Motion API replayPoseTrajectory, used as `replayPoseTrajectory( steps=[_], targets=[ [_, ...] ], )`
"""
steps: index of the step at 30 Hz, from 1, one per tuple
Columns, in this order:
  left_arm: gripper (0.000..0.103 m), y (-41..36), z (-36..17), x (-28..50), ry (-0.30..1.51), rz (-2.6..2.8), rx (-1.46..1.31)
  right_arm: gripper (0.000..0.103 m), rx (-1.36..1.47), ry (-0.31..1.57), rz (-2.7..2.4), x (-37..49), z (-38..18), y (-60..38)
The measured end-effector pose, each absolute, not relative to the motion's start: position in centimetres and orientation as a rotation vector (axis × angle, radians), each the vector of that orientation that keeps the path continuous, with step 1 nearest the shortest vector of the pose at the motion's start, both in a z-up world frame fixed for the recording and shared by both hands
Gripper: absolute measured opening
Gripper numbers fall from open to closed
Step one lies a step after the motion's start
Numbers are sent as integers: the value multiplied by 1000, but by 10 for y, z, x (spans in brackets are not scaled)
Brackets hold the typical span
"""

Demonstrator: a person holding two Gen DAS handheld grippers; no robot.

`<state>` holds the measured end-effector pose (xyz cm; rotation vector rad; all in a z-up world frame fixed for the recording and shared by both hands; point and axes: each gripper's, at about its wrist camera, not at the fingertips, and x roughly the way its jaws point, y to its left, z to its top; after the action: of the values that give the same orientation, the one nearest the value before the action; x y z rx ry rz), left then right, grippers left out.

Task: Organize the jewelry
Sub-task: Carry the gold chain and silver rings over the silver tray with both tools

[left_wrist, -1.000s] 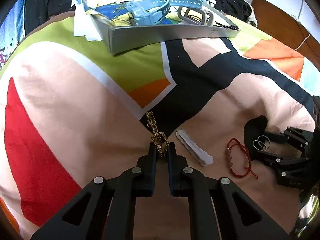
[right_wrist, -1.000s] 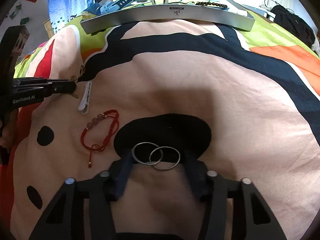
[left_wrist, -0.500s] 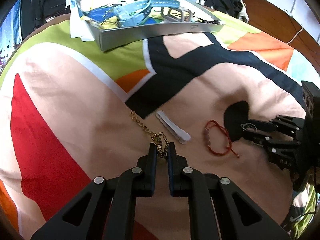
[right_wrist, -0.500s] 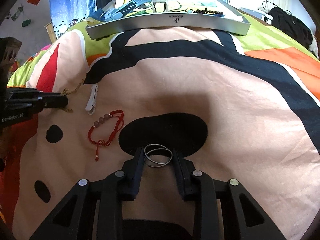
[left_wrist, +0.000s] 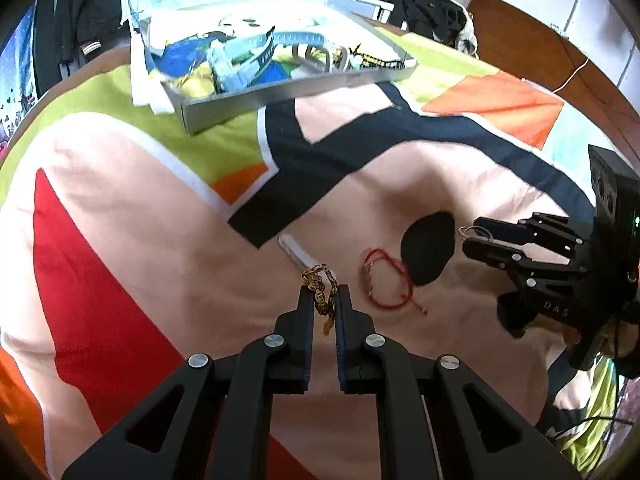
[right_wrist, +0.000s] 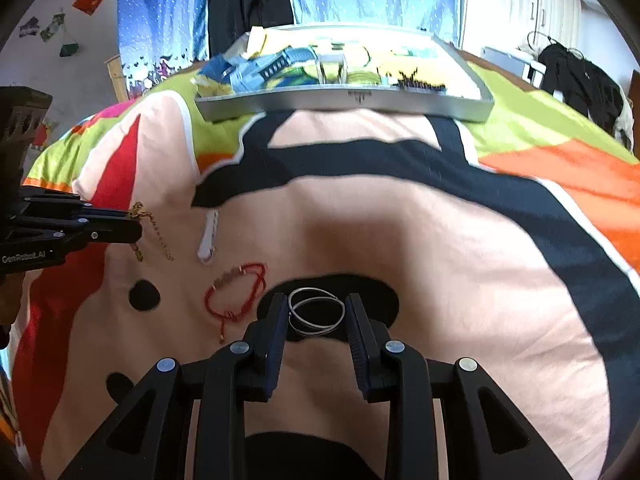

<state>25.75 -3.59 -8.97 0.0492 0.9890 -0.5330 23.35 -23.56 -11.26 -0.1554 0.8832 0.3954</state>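
the left tongs point(left_wrist: 324, 300) were clamped on a gold chain point(left_wrist: 320, 294), its loose ends dangling above the bedspread point(left_wrist: 132, 208). the right tongs point(right_wrist: 317, 312) pinched two thin silver rings point(right_wrist: 316, 312) over a black patch. just beyond, a red cord bracelet point(right_wrist: 236, 292) and a white strip point(right_wrist: 209, 238) lay on the bedspread. farthest off sat a grey tray point(right_wrist: 344, 100) holding a blue strap point(right_wrist: 272, 66) and dark beads point(right_wrist: 420, 84).
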Motion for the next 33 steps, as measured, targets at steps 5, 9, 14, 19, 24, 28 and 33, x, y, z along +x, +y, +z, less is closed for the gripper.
replayPoseTrajectory(
  steps=[5, 9, 14, 19, 24, 28, 33],
  targets=[
    [7, -41, -66, 268, 928, -531, 39, 28, -141, 832, 408, 246, -93, -234],
    [7, -41, -44, 280, 844, -499, 33, 28, -104, 793, 406, 262, -75, -237],
    [7, -36, -21, 306, 764, -450, 17, 28, -70, 735, 394, 290, -51, -241],
    [7, -28, -4, 338, 700, -387, 0, 28, -27, 631, 371, 320, -28, -246],
    [7, -20, 9, 375, 652, -333, -6, 28, 21, 574, 348, 366, -10, -243],
    [7, -17, 13, 404, 630, -304, -20, 28, 31, 565, 347, 400, -8, -234],
    [7, -17, 1, 432, 669, -295, -52, 28, 31, 606, 346, 432, -19, -222]
  ],
)
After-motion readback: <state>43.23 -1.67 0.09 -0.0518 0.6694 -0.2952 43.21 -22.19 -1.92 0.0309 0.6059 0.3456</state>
